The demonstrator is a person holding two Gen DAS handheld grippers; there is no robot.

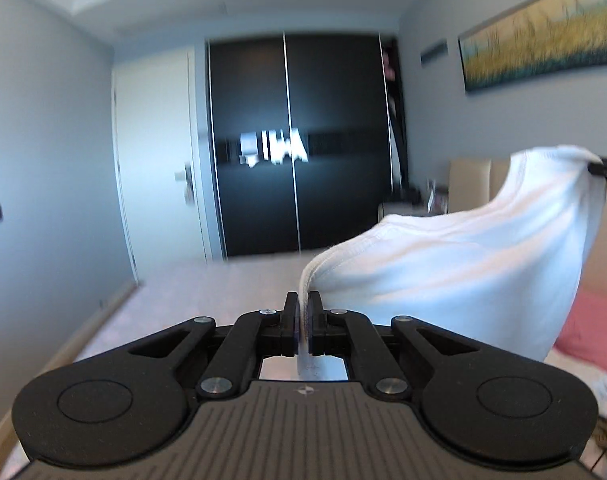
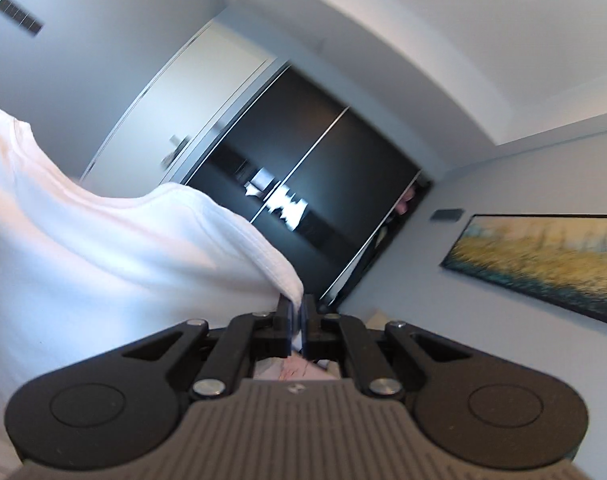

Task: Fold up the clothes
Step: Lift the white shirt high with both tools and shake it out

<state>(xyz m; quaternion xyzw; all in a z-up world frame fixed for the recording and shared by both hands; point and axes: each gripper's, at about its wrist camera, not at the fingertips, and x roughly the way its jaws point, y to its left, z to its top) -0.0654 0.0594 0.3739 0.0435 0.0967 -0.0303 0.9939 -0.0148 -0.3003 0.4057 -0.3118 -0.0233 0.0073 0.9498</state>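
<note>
White garment, lower part unseen

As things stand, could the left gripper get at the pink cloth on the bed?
Probably not: the left gripper is shut on the white garment, which hangs in front of the pink cloth.

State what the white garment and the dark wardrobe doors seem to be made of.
White garment: soft knitted cloth, probably cotton; matte, stitched hem, drapes in folds. Wardrobe doors: glossy dark glass or lacquered panel, since they mirror bright shapes; which one is unclear.
</note>
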